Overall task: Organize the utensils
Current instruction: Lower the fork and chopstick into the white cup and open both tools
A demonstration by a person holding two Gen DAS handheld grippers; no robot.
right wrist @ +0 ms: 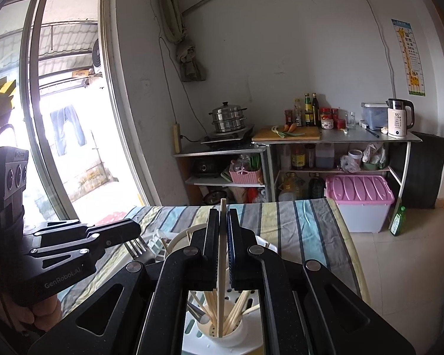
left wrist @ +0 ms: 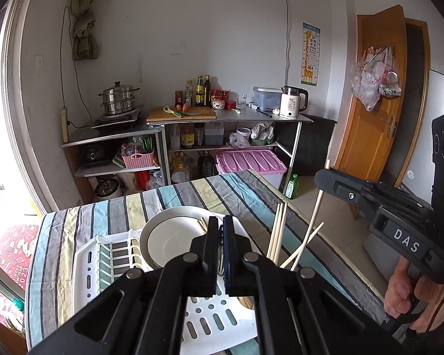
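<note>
Right gripper (right wrist: 221, 236): my jaws are clamped on one chopstick (right wrist: 221, 266).
Chopstick axis: near upright, tip down in the white holder (right wrist: 222, 335), directly below my jaws.
Left gripper (left wrist: 220, 230): pinched on a fork (right wrist: 137, 248), farther from the holder.
Judgement: release comes next.

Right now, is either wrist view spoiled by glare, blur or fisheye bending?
Right wrist view: the sliding glass door is blown out white, its frame bowed; the pale wooden chopstick stays sharp. Left wrist view: evenly lit, dark corners, the orange wooden door curves.
</note>
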